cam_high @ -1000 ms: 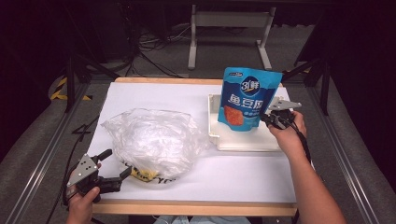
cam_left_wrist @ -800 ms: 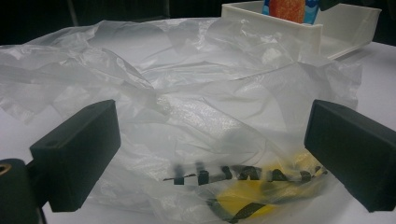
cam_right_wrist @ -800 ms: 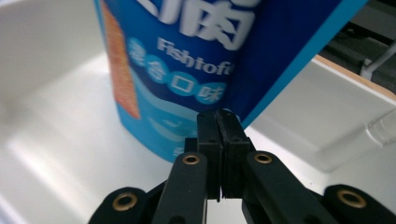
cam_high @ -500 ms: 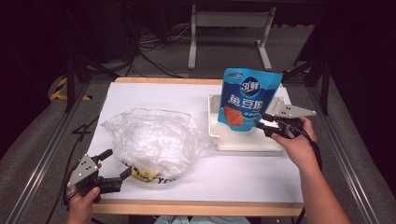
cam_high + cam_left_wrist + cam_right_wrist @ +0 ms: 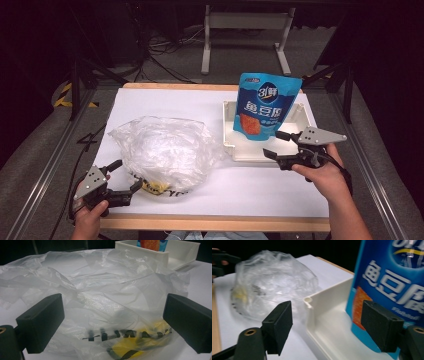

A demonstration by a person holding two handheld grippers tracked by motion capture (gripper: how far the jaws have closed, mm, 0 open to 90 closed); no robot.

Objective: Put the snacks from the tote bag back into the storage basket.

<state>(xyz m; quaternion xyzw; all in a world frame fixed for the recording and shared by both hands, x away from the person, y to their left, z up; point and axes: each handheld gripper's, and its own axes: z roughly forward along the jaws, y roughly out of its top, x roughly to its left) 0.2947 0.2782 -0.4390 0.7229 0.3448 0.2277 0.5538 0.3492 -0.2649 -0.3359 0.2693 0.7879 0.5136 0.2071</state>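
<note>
A blue snack pouch (image 5: 267, 107) stands upright in a white tray (image 5: 235, 145) at the right of the table. My right gripper (image 5: 271, 143) hovers just in front of the tray, and its jaws have just been opening. They stand open with nothing gripped. In the right gripper view the tray's corner (image 5: 329, 297) lies ahead between the jaws, and the pouch (image 5: 392, 282) rises at the right. A crumpled clear plastic bag (image 5: 165, 150) with yellow and black print lies left of centre. My left gripper (image 5: 127, 174) is open at the bag's near edge. The bag (image 5: 107, 305) bulges between its spread jaws, untouched by the pads.
White paper covers the table (image 5: 165, 102), which has a wooden front edge (image 5: 215, 222). A metal stand (image 5: 245, 35) and cables lie on the dark floor beyond. The other hand's gripper (image 5: 219, 260) shows far off behind the bag in the right gripper view.
My right gripper let go of the pouch's right side, opened its jaws and drew back toward the near side of the tray. The pouch stays upright. The left gripper has not moved.
</note>
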